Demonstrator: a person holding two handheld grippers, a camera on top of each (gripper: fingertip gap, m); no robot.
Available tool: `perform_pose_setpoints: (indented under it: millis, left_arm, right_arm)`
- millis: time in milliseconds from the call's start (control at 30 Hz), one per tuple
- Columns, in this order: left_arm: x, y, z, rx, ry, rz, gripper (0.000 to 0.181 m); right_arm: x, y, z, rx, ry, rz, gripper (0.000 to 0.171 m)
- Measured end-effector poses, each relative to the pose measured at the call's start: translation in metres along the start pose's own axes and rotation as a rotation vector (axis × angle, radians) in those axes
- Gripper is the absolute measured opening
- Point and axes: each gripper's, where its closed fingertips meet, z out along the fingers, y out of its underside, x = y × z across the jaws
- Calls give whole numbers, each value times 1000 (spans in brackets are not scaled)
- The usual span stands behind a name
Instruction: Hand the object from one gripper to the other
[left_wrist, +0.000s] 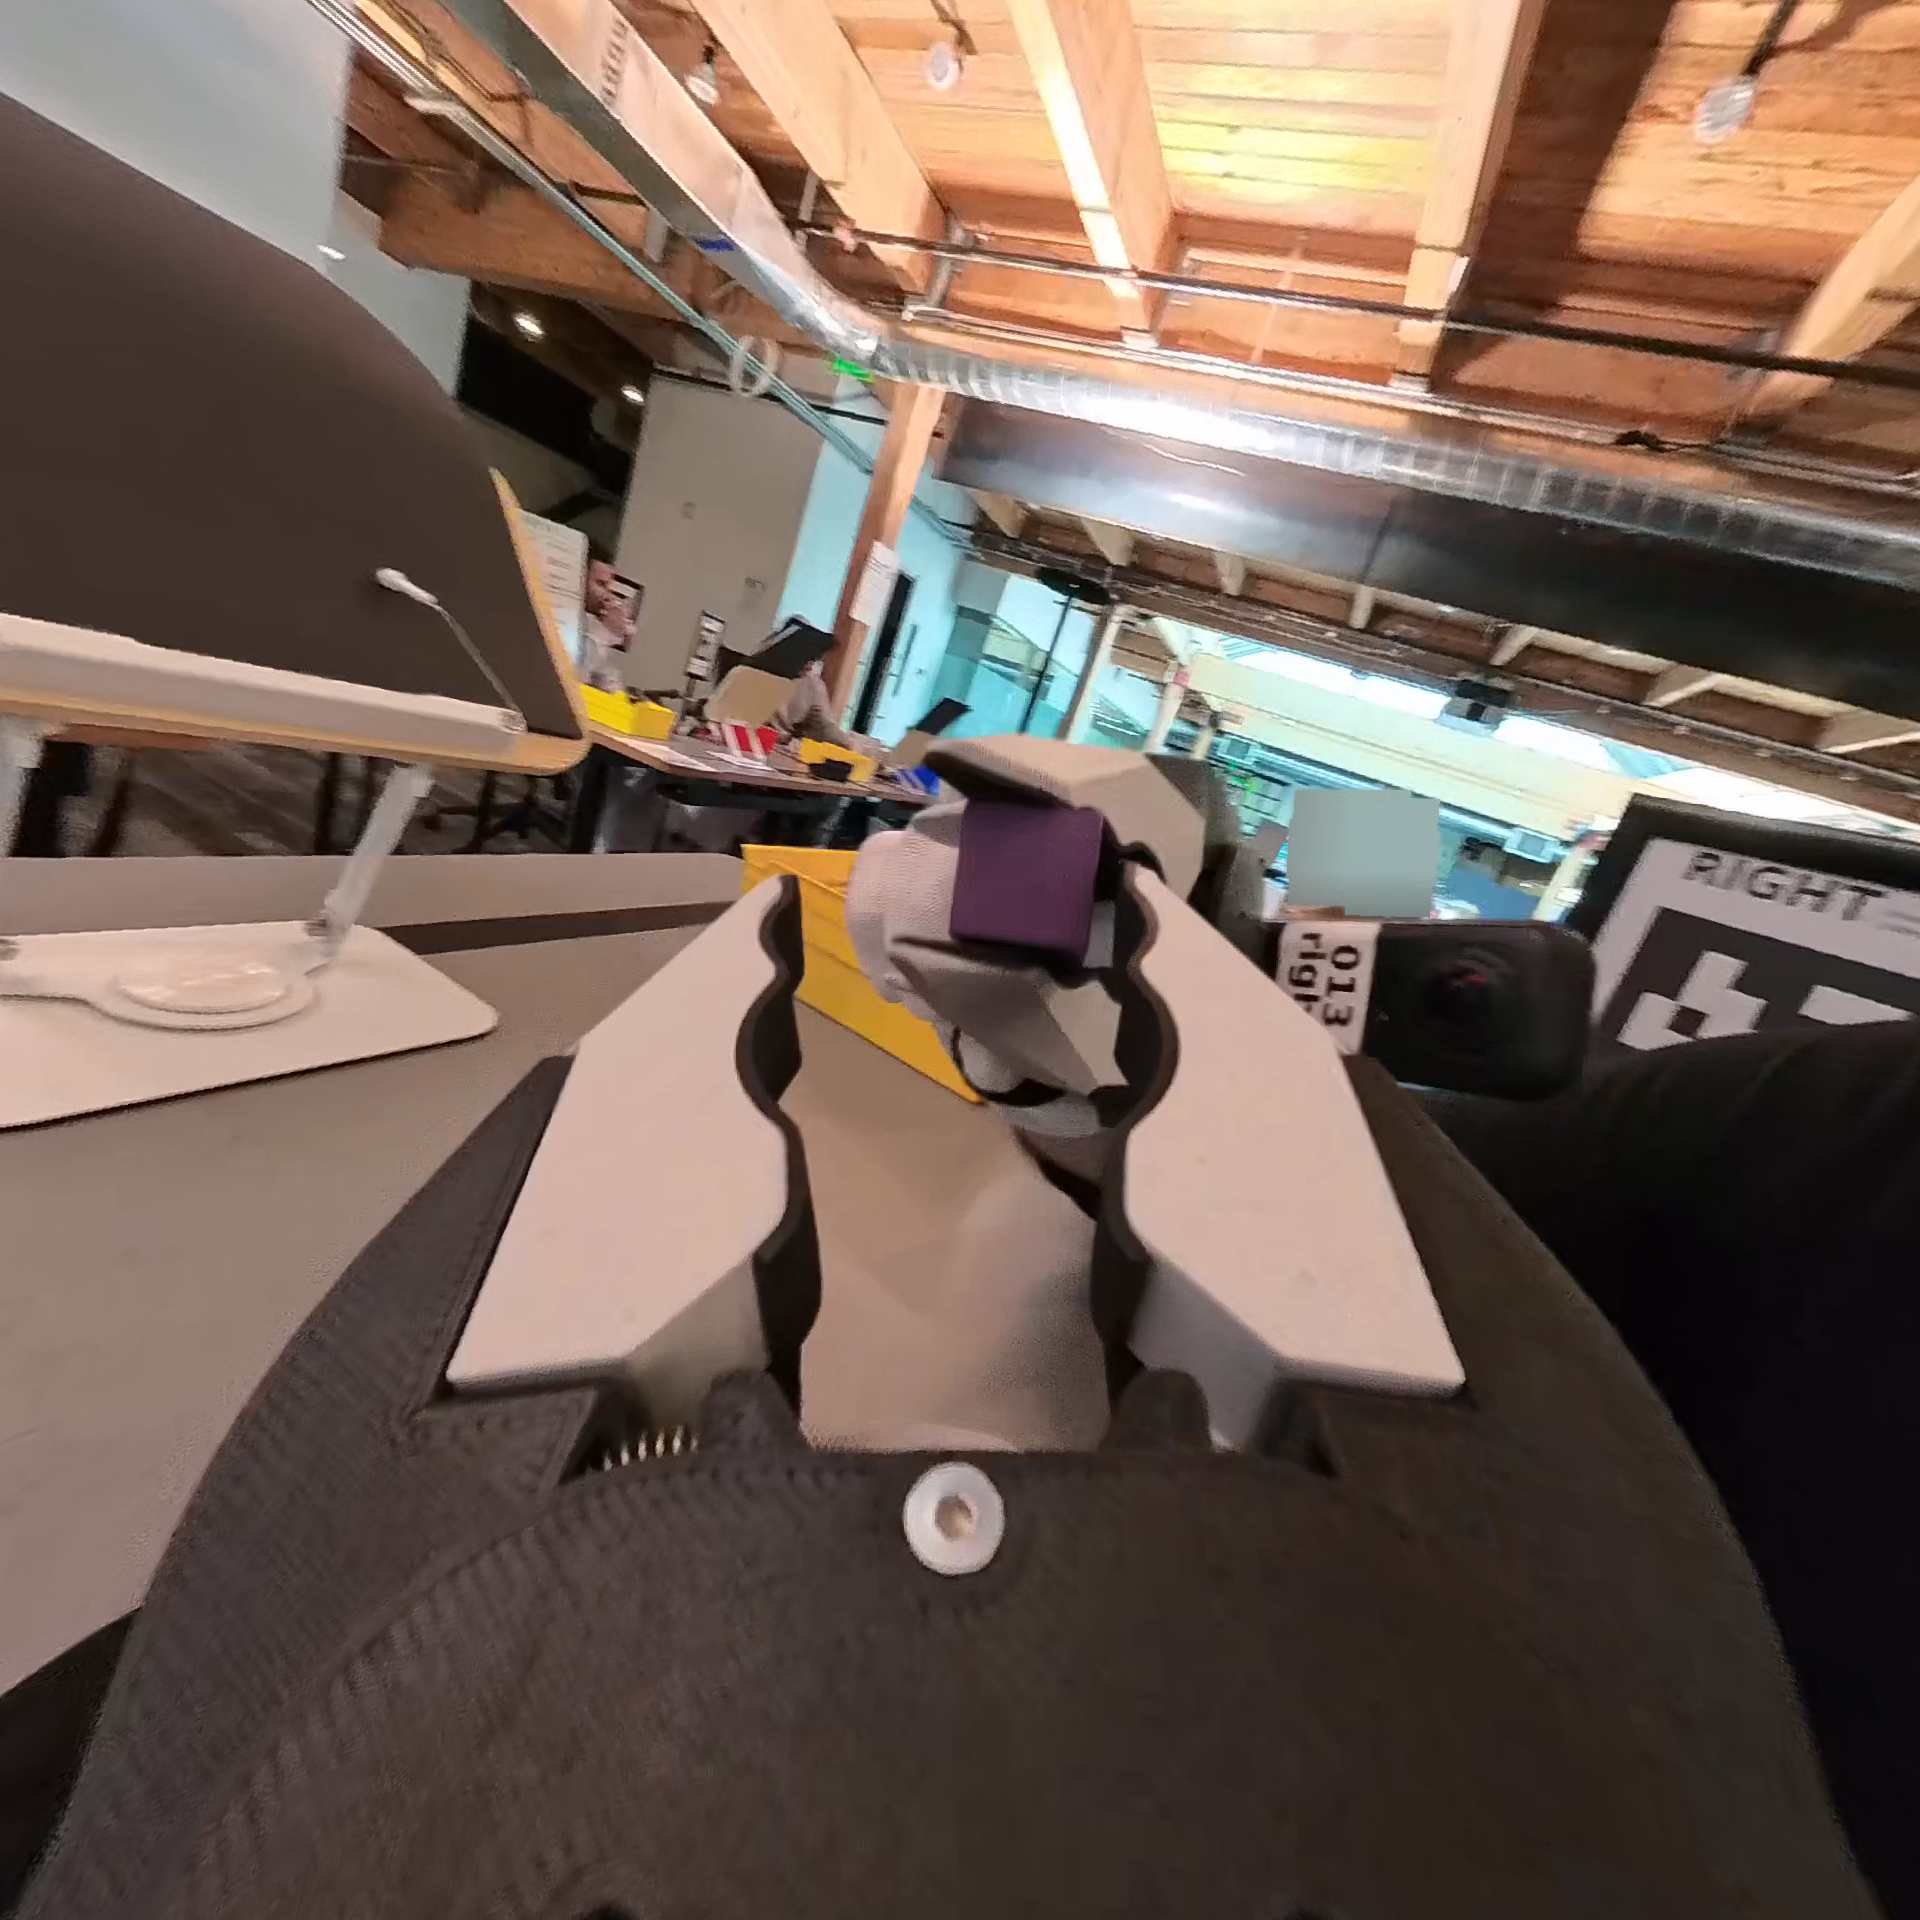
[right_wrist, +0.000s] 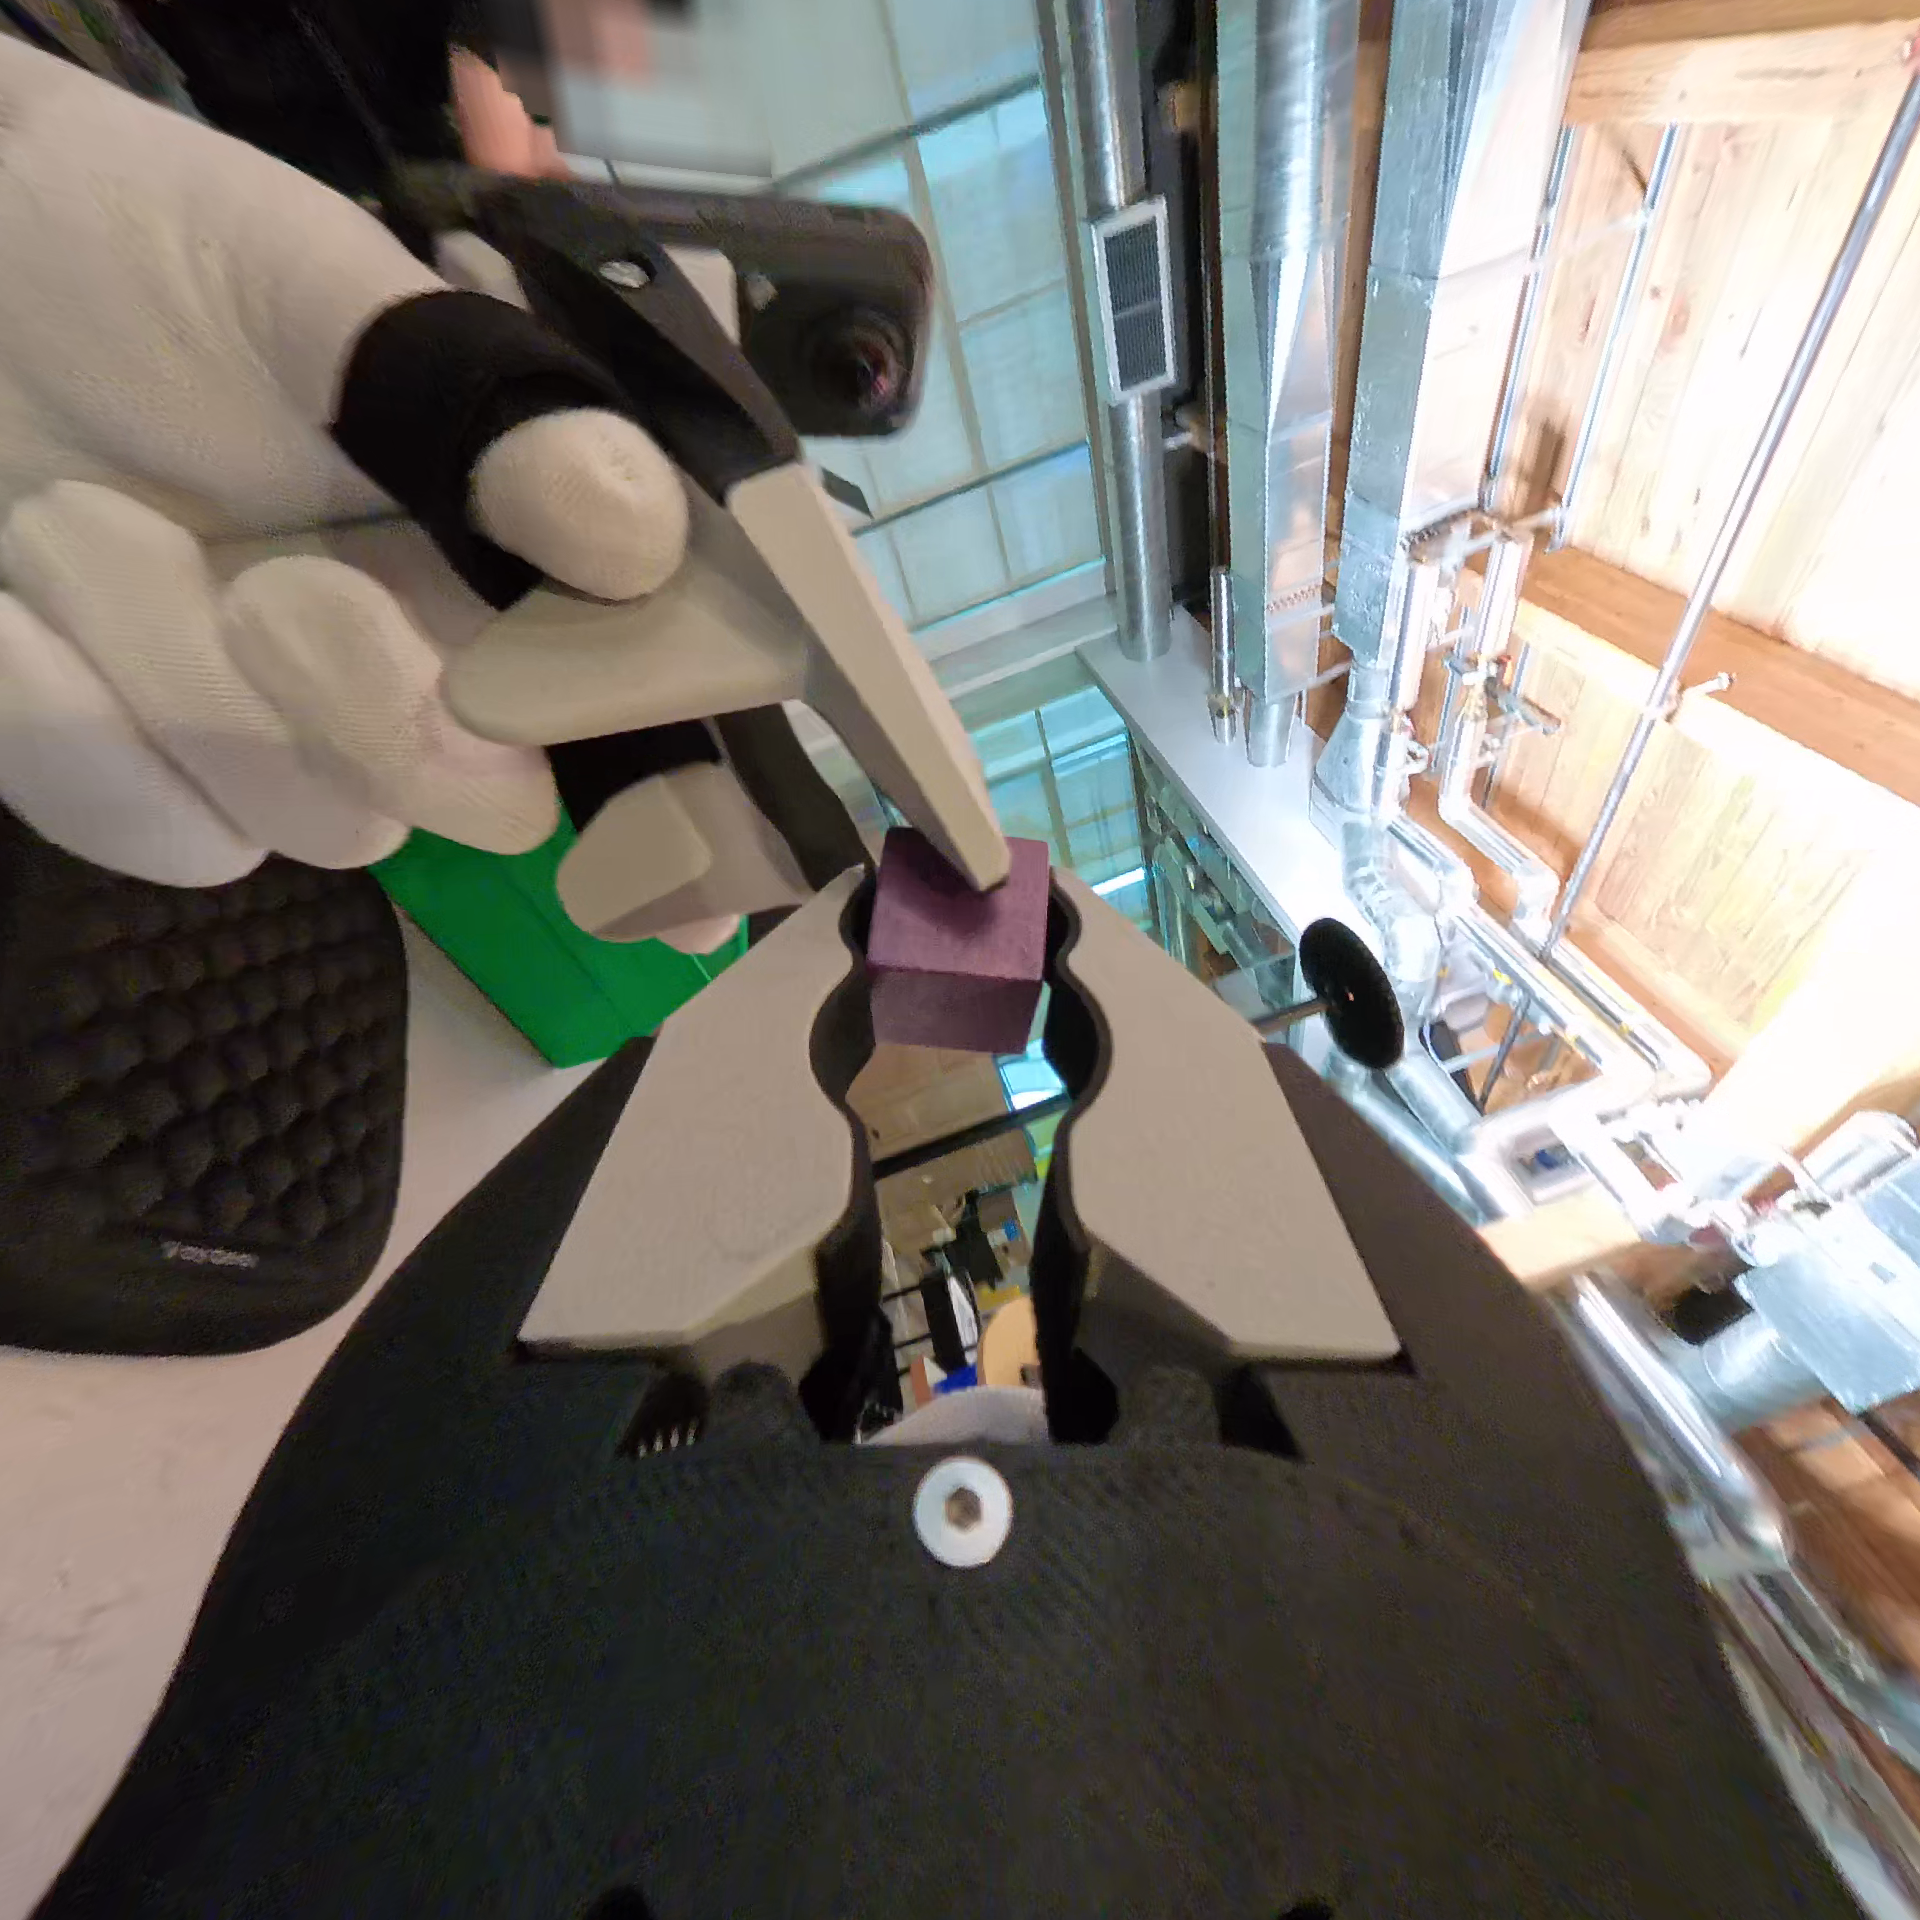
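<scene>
A purple cube (right_wrist: 956, 966) sits between the fingertips of my right gripper (right_wrist: 954, 896), which is shut on it and holds it in the air. In the left wrist view the cube (left_wrist: 1023, 878) is pinched from above and below by the right gripper's grey fingers (left_wrist: 1049, 774). My left gripper (left_wrist: 958, 891) is open, its tips either side of the cube. In the right wrist view one left finger (right_wrist: 883, 707) lies against the cube's upper face; the other (right_wrist: 665, 873) stands off to the left. A white-gloved hand (right_wrist: 156, 416) holds the left gripper.
Below lies a grey table (left_wrist: 208, 1299) with a white lamp base (left_wrist: 260, 1018) at the left and a yellow bin (left_wrist: 821, 935) behind the grippers. A green box (right_wrist: 520, 966) and a black textured pad (right_wrist: 187, 1091) lie on the table in the right wrist view. My two grippers' fingertips are within a few centimetres of each other.
</scene>
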Motion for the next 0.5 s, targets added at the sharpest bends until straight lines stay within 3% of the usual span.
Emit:
perform_pose_setpoints:
  millis: [133,500]
  left_arm:
    - [14,7,2,-42,52,29,36]
    - [24,5,-8,-15,67,50,26]
  right_arm:
    - [-12,-9,0,25,-34,-9,26]
    - [-16,-23,0,77,-59,102,26]
